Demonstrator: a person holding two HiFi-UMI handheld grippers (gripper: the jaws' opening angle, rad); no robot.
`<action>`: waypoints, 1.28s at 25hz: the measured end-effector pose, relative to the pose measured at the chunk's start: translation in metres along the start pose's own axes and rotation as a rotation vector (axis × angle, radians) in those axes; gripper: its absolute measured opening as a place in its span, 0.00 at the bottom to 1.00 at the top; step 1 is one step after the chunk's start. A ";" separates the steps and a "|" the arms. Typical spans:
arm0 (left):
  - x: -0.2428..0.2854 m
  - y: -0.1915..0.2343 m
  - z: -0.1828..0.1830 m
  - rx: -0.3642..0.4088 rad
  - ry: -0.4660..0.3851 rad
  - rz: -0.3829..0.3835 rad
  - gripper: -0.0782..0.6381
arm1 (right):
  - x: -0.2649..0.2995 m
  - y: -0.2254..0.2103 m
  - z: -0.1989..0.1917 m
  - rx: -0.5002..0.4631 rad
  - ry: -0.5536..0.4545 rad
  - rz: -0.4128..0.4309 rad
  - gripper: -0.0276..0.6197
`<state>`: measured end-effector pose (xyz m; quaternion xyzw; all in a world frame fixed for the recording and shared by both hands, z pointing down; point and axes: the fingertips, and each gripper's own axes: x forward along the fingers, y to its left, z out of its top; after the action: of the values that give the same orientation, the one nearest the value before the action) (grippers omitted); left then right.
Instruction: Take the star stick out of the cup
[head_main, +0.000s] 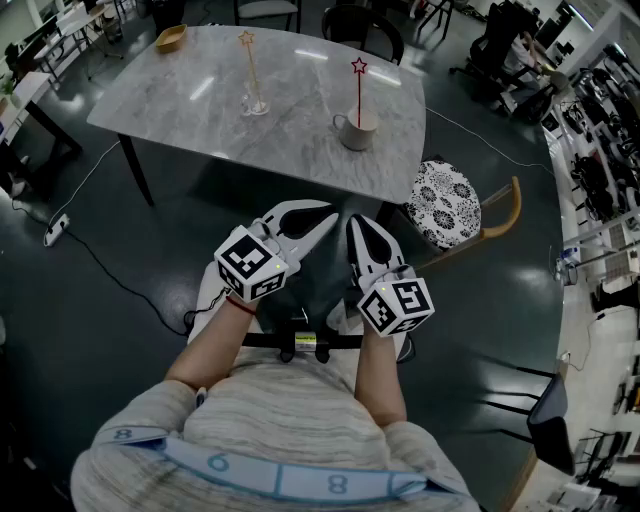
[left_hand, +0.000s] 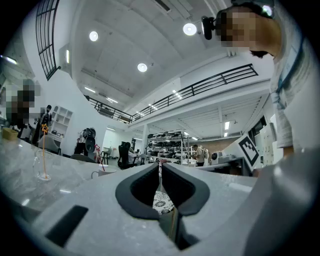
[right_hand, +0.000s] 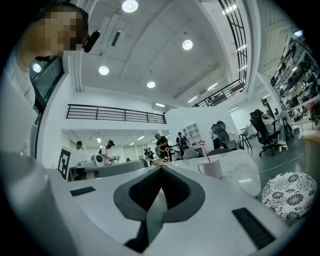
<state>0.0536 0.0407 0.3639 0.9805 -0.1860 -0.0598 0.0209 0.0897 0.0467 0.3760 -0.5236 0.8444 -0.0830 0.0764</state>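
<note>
Evidently the left gripper (head_main: 322, 218) and right gripper (head_main: 360, 228), jaws clenched on nothing, sit side by side as if parked before reaching, since the star stick (head_main: 359, 95) stands upright in the cup (head_main: 357, 132), on the table (head_main: 200, 95) well ahead of all 4 jaws.

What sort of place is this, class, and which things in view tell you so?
Probably a large lab or workshop hall: mezzanine railing, stocked shelving racks, and a marble-topped table among office chairs.
</note>
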 end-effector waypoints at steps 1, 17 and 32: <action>0.000 0.000 0.000 -0.005 0.001 0.001 0.15 | 0.000 0.000 0.000 0.000 0.002 -0.001 0.05; 0.001 0.001 -0.003 -0.028 0.007 0.002 0.15 | 0.000 0.000 0.005 0.001 0.009 -0.003 0.05; 0.023 0.056 -0.001 -0.024 0.009 0.047 0.15 | 0.052 -0.026 0.010 0.037 0.027 0.056 0.06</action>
<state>0.0543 -0.0196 0.3657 0.9758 -0.2083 -0.0570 0.0347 0.0914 -0.0121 0.3693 -0.4973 0.8579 -0.1035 0.0770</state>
